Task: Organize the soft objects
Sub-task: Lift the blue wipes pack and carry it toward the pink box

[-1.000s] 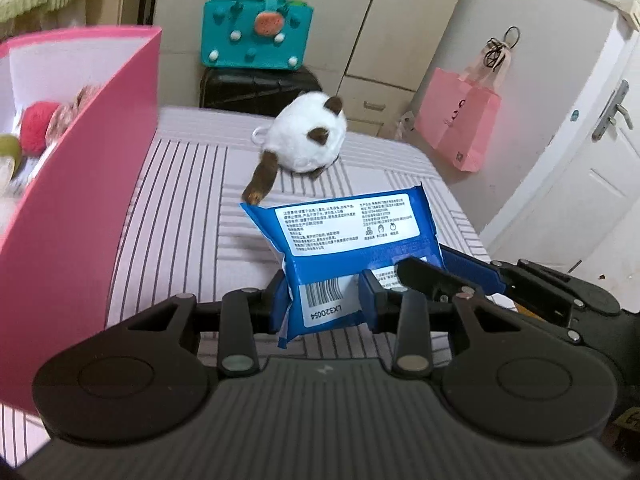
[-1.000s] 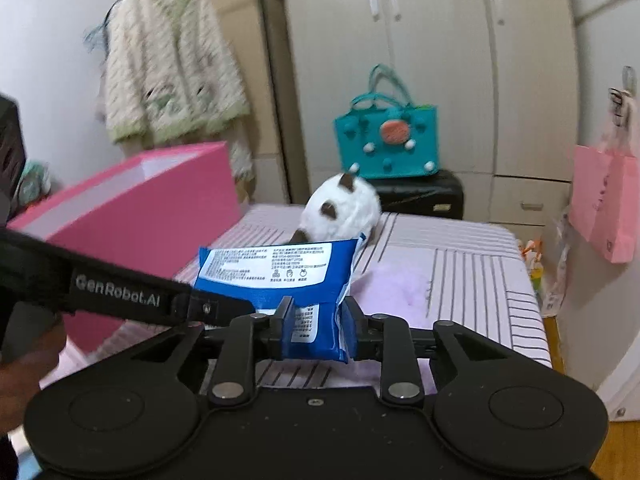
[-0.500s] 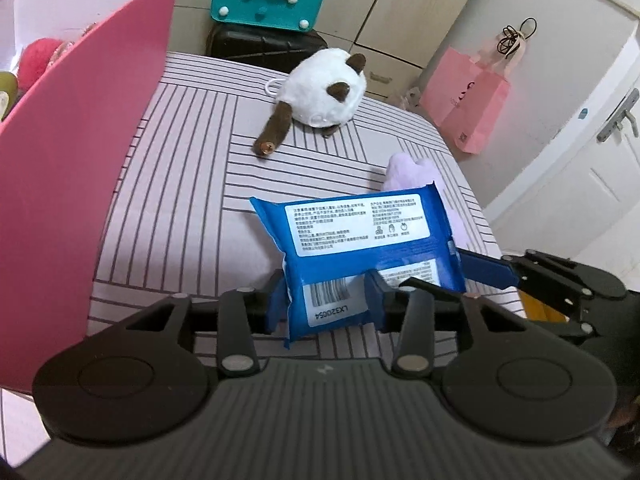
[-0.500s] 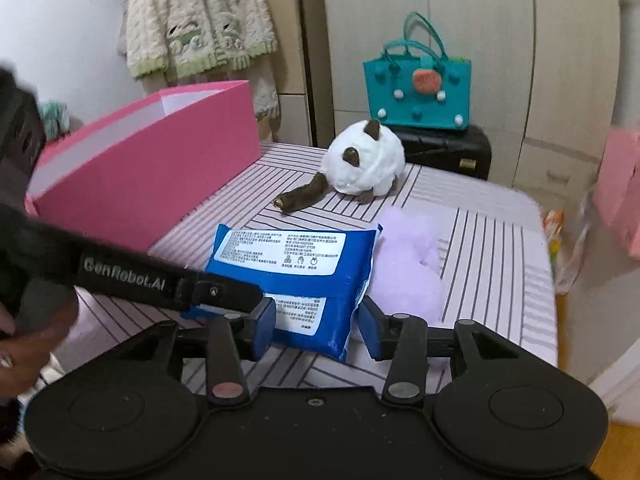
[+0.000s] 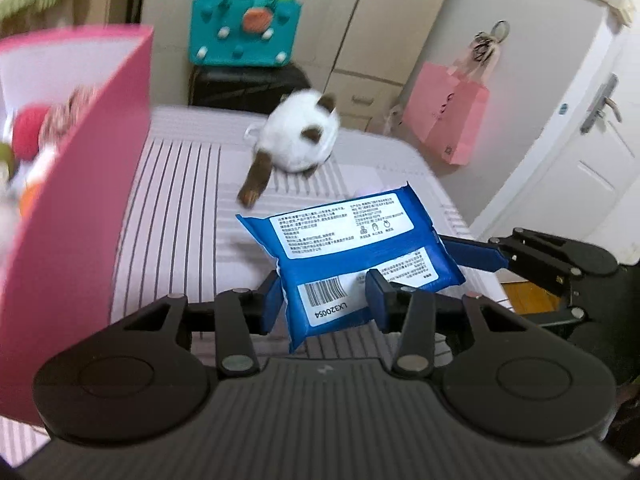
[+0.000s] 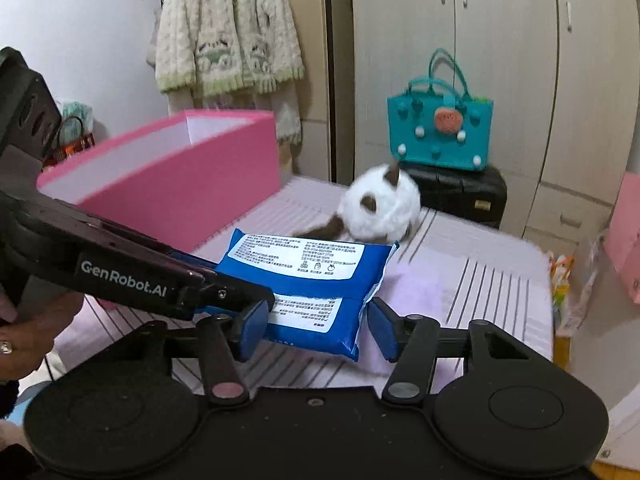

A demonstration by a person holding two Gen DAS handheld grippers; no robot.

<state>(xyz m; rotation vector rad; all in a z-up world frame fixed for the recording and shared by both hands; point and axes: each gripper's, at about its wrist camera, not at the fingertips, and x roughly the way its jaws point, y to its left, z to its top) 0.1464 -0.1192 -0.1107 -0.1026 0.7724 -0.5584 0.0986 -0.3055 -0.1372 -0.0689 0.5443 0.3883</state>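
A blue wipes pack (image 5: 344, 240) with a white label hangs above the striped table, and my left gripper (image 5: 325, 300) is shut on its barcode end. In the right wrist view the same pack (image 6: 304, 276) lies between the jaws of my right gripper (image 6: 316, 330). Those jaws are opening, and the right pad stands clear of the pack's edge. The left gripper's arm reaches in from the left there. A white and brown plush cat (image 5: 300, 140) lies further back on the table. The open pink box (image 5: 80, 200) at the left holds several soft toys (image 5: 28, 136).
A lilac soft thing (image 6: 416, 288) lies on the striped table cover (image 5: 180, 208) under the pack. Behind the table a teal bag (image 5: 244, 32) sits on a black case (image 5: 248, 88). A pink paper bag (image 5: 448, 116) hangs at the right, and a knitted cardigan (image 6: 228, 40) hangs on the wall.
My right gripper's jaws have spread and let go of the pack, which they pinched a second ago. The left gripper has kept its hold on the pack.
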